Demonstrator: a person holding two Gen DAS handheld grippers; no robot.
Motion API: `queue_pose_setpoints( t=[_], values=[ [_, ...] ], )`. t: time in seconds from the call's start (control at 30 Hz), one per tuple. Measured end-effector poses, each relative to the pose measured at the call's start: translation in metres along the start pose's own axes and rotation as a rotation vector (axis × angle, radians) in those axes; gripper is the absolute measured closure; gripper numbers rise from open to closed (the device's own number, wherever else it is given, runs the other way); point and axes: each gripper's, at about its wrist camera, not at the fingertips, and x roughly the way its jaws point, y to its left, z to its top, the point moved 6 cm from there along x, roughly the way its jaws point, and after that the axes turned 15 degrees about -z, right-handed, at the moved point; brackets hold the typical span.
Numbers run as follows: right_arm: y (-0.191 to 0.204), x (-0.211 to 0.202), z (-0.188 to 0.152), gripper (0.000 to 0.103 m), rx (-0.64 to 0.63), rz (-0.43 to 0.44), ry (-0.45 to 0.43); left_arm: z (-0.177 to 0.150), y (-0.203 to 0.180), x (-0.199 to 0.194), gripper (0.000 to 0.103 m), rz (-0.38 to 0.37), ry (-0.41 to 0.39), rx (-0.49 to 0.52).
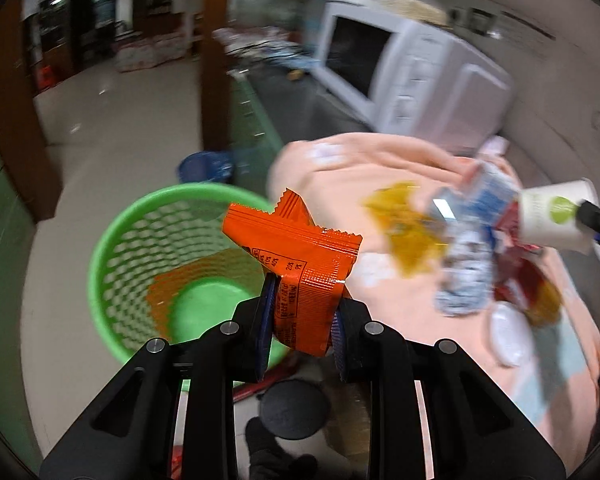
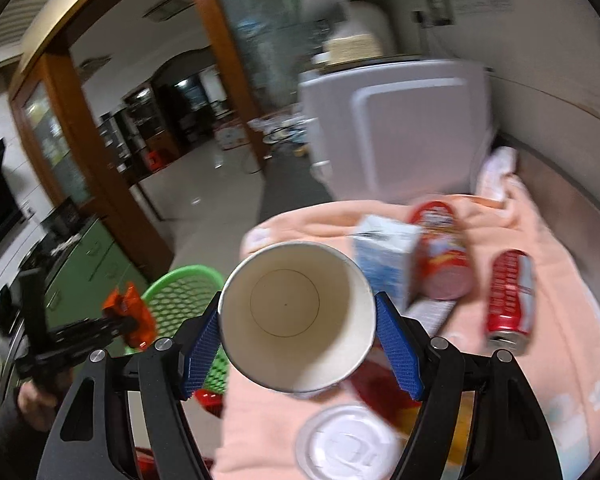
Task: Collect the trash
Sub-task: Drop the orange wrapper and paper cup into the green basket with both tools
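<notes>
Left gripper (image 1: 302,316): we have it clamped on an orange snack wrapper (image 1: 300,264), blue pads narrow and pressing the wrapper's lower half, the rest sticking up crumpled above the fingertips. It hangs by the near rim of the green mesh basket (image 1: 112,240), which stands on the floor at the table's left edge. We see another orange wrapper (image 1: 168,284) already lying inside that basket against the wall.

Right gripper (image 2: 298,320): jaws about half spread, both blue pads (image 2: 398,352) against the sides of a white paper cup (image 2: 296,312). The cup's open mouth faces the camera and it looks empty inside. We hold it clear of the table, above the pink cloth (image 2: 560,320).

Trash on the cloth, right wrist view: white plastic lid (image 2: 346,440) just below the cup, blue-white carton (image 2: 384,260) beside a red snack tube (image 2: 440,256), red soda can (image 2: 510,300) lying on its side further right, apart from the tube. Left wrist view adds a crumpled yellow wrapper (image 1: 408,232) nearer the basket side.

White microwave (image 2: 396,128) stands at the back of the table behind the cloth.

Both views are motion-blurred, so we can't read finer detail on the table items.
</notes>
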Motion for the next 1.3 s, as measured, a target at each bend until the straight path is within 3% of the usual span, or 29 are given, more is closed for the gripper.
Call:
queue_pose_setpoints(
  t=[0.2, 0.5, 0.8, 1.13, 1.2, 1.3],
  values=[
    [0.069, 0.025, -0.007, 0.033, -0.081, 0.078, 0.052, 0.001, 0.061, 0.005, 0.078, 0.086, 0.017, -0.082],
    [0.145, 0.075, -0.022, 0.033, -0.154, 0.155, 0.129, -0.005, 0.112, 0.004, 0.065, 0.154, 0.028, -0.17],
    [0.192, 0.115, -0.041, 0.032, -0.18, 0.205, 0.208, -0.009, 0.13, -0.007, 0.047, 0.174, 0.004, -0.211],
    [0.222, 0.146, -0.057, 0.029, -0.168, 0.247, 0.273, -0.005, 0.133, -0.022, 0.04, 0.184, -0.03, -0.233],
    [0.226, 0.147, -0.06, 0.022, -0.161, 0.258, 0.278, -0.004, 0.132, -0.024, 0.04, 0.184, -0.035, -0.234],
    [0.226, 0.141, -0.06, 0.021, -0.166, 0.263, 0.266, -0.002, 0.13, -0.025, 0.04, 0.179, -0.036, -0.235]
  ],
)
